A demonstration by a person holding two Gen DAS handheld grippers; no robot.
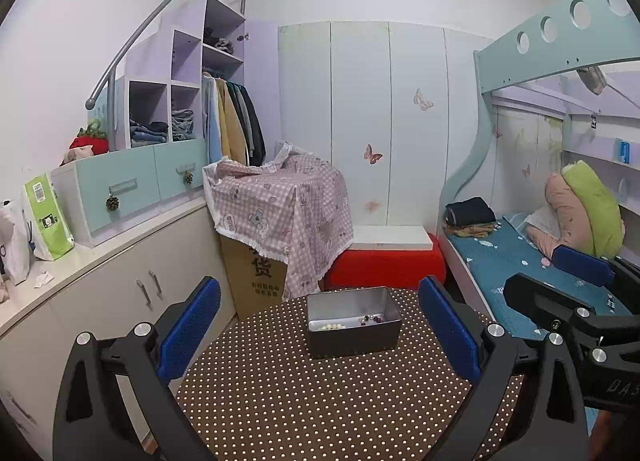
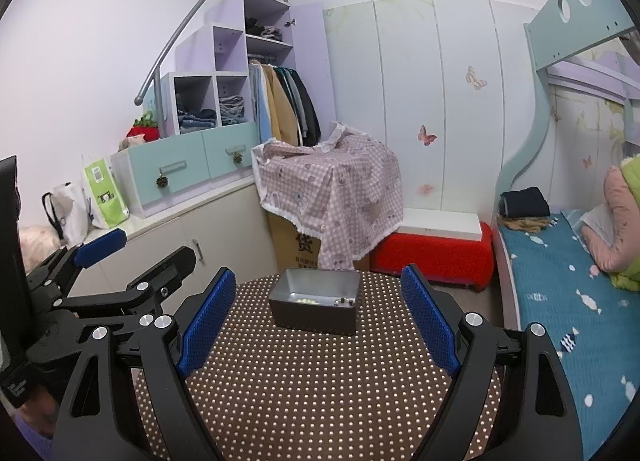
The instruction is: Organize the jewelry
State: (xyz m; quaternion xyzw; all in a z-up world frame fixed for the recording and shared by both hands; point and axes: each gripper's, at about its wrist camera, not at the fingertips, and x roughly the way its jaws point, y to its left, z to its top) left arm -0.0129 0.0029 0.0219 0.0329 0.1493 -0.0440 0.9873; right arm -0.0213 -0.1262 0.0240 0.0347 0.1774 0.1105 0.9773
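Both my left fingers point(image 1: 320, 335) and right fingers point(image 2: 316, 321) gape empty before the tin point(image 1: 354, 321); I should approach its beads point(image 1: 372, 319) slowly.

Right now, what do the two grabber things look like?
Both look alike. The left gripper and the right gripper each have two black plastic arms with round silver bolts. Their fingers are flat blue pads with a bumpy dotted surface. The right one's side shows some pale letters in the left view, too cut off to read.

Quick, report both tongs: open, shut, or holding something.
Left tongs: open, holding nothing, short of the metal tin.
Right tongs: open, holding nothing.
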